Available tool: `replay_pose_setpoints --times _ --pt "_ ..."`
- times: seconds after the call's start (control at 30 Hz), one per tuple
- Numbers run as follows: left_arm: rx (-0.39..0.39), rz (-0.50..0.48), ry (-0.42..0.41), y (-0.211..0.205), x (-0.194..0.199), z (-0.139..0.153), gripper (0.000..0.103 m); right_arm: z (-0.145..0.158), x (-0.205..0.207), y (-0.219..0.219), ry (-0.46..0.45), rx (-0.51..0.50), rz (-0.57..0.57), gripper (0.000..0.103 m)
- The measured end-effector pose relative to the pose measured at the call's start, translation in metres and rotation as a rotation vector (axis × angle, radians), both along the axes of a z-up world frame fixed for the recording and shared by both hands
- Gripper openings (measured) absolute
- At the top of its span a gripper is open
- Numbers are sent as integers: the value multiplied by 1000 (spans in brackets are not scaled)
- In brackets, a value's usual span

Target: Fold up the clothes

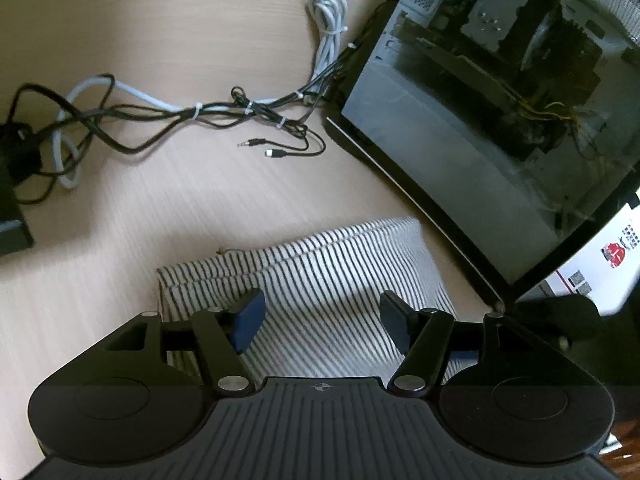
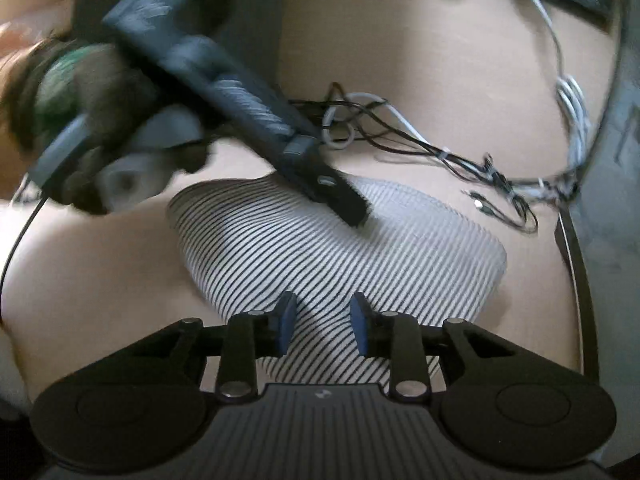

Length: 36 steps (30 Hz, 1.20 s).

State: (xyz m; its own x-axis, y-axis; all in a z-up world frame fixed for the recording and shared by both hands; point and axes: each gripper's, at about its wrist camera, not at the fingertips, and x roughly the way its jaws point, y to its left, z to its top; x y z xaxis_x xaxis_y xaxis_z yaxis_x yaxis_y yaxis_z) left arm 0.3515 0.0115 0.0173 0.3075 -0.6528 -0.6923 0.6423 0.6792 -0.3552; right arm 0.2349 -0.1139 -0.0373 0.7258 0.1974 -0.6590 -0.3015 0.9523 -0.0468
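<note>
The striped cloth is seen lying on the tabletop as a compact, layered rectangle, so folding is judged far along or done; whether more folds are due cannot be told. Both left tongs and right tongs are held apart above it, clamped on nothing. No containers are seen.

The left tool and the gloved hand holding it are motion-blurred; the striped garment's near edge hides beneath the right tool.

Left tongs agape over folded striped garment beside computer case.
</note>
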Motion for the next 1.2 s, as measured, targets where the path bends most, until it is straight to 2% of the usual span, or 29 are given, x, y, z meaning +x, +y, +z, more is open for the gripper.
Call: replay_pose_setpoints --times 0.03,0.07,0.1,0.23,0.27,0.3,0.33,0.4,0.5,0.57,0.63,0.67,0.77,0.93,1.0,1.13,1.2 --pt "-8 -4 -11 2 -3 5 78 3 0 -1 -17 -59 -25 28" --pt "-18 -11 -27 3 -5 10 80 7 -2 -7 -23 -63 -57 29" --pt "-29 -19 -45 4 -8 16 84 10 -6 -15 -17 -12 -94 35" --pt "-80 -38 -84 11 -9 26 90 24 -19 -50 9 194 -239 39" --pt "-95 -30 -86 12 -6 27 91 27 -23 -59 16 245 -276 52" --pt "-108 -13 -81 13 -2 27 92 30 -26 -67 22 297 -312 69" --pt "-118 9 -68 13 4 24 92 28 -29 -71 46 374 -342 74" --pt "-120 46 -37 11 18 15 93 13 -30 -67 127 501 -366 75" --pt "-78 78 8 3 35 -6 93 -13 -23 -59 206 607 -423 74" --pt "-45 78 44 -2 44 -22 94 -25 -17 -59 224 689 -457 73" --pt "-39 82 114 -2 52 -39 97 -34 -10 -62 224 755 -478 68" --pt "-60 97 177 1 57 -49 98 -34 -6 -62 212 756 -475 65" --pt "-111 109 229 10 55 -54 97 -27 3 -70 181 707 -477 60" --pt "-93 9 237 1 10 -50 97 -1 12 -81 80 421 -463 57" --pt "-125 -35 268 -6 -12 -51 97 7 18 -83 45 314 -476 57" --pt "-206 -154 328 -20 -55 -52 97 17 24 -82 -5 219 -470 57" --pt "-201 -201 301 -21 -70 -44 97 24 23 -75 -35 180 -444 60"
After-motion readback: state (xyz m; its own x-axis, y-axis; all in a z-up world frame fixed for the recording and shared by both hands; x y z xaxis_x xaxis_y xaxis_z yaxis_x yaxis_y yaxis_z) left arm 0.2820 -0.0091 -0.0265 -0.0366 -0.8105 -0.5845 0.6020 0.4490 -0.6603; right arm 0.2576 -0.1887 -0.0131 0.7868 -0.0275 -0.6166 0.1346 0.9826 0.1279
